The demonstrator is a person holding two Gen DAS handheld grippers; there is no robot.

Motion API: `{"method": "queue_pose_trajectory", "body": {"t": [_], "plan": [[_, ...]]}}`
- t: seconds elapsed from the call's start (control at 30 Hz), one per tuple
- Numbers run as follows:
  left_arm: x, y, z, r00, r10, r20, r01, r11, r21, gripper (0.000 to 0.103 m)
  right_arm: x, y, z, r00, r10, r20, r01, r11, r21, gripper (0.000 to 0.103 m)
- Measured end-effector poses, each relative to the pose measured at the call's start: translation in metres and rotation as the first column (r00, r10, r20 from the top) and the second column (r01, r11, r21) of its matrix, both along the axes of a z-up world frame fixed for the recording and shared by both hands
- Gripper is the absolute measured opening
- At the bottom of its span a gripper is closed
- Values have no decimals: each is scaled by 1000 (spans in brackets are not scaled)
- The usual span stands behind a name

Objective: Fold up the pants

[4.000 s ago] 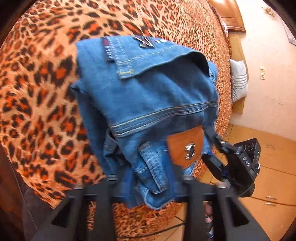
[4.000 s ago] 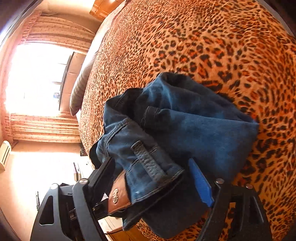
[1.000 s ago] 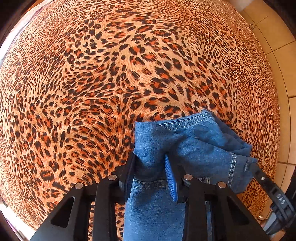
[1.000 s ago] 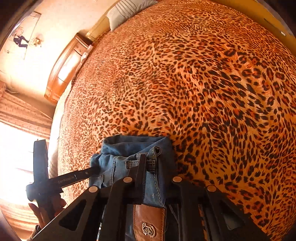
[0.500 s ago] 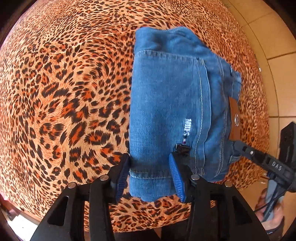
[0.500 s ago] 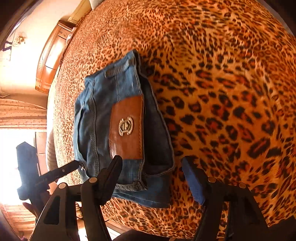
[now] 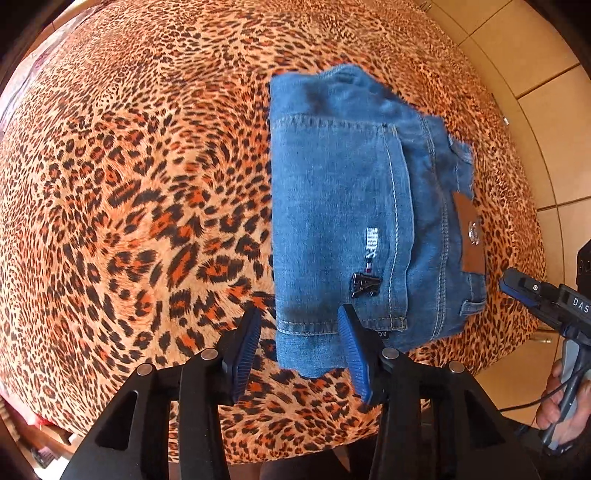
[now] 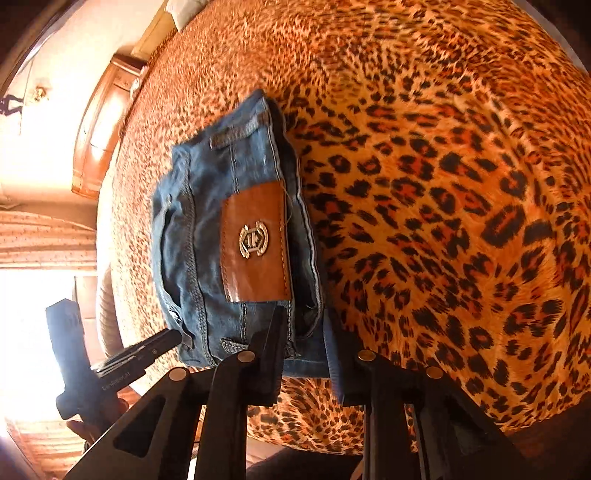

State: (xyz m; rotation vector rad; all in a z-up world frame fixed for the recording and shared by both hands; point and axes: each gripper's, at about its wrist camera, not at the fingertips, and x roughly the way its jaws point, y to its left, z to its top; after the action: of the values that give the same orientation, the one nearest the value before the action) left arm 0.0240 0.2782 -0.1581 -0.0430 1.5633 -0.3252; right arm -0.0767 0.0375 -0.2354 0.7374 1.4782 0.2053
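Now the folded pants [image 7: 343, 221] lie flat on the leopard bedspread [image 7: 147, 184], straight ahead of both grippers.
My left gripper [image 7: 301, 350] stands wide, its pads astride the near hem; my right gripper [image 8: 306, 354] also stands apart, at the near waistband corner. The long axis runs away from me. I see no containers.

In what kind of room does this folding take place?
Most likely a bedroom. The folded jeans lie on a bed with a leopard-print cover. In the right wrist view a wooden headboard stands at the far end, with a pillow beside it and curtains at a bright window.
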Motion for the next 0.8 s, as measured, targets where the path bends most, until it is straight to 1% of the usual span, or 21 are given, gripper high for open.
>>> {"method": "queue_pose_trajectory", "body": {"t": [0.03,0.07,0.1,0.17,0.2,0.27,0.37,0.4,0.43,0.47,0.53,0.57,0.6,0.63,0.67,0.7,0.73,0.8], "plan": [[7,5,3,1000,19,0,-19,999,-26,50,2,-8,4,1000,-24,7,24,1000,-12,40],[12,9,8,999,43,0,-43,998,-47,56,4,-15,5,999,-48,8,48,998,-28,48],[22,13,9,997,73,-4,-73,995,-67,62,7,-21,4,997,-72,9,72,997,-35,49],[43,15,7,994,110,-16,-111,989,-94,65,18,-28,-2,994,-112,-6,112,994,-15,49],[55,13,6,992,123,-24,-124,988,-89,65,26,-30,-5,992,-125,-11,125,992,-3,49],[75,10,3,987,151,-48,-156,982,-108,66,49,-31,-8,991,-131,1,131,991,14,49],[98,6,-10,969,232,-85,-241,965,-108,66,83,-24,-19,993,-119,14,119,993,20,56],[104,4,-14,962,255,-97,-265,958,-109,66,91,-23,-25,994,-112,17,111,994,23,56],[114,5,-24,954,276,-113,-288,951,-110,66,97,-17,-29,994,-103,23,102,995,21,56],[118,2,-29,947,294,-129,-308,945,-107,66,107,-12,-32,996,-84,28,84,996,3,56],[122,-9,-41,941,300,-155,-315,946,-81,63,121,-2,-42,999,-47,29,47,999,-20,56],[122,-14,-52,943,298,-146,-308,950,-50,59,128,3,-48,1000,-22,19,23,1000,-16,55],[123,-19,-52,950,289,-116,-293,956,-18,52,131,6,-50,1000,7,16,-6,1000,-12,51],[123,-22,-49,957,280,-78,-280,960,2,48,136,12,-47,998,49,37,-48,999,-19,26],[123,-24,-47,960,275,-46,-275,961,18,42,138,13,-40,995,71,67,-68,996,-52,17],[122,-26,-49,964,264,-19,-263,963,56,36,138,11,-34,992,76,106,-69,996,-62,15],[122,-29,-53,970,244,-5,-243,966,91,37,138,8,-34,991,76,113,-69,996,-63,14],[122,-36,-56,973,229,8,-229,965,131,37,139,2,-53,993,96,66,-91,993,-79,16]]}}
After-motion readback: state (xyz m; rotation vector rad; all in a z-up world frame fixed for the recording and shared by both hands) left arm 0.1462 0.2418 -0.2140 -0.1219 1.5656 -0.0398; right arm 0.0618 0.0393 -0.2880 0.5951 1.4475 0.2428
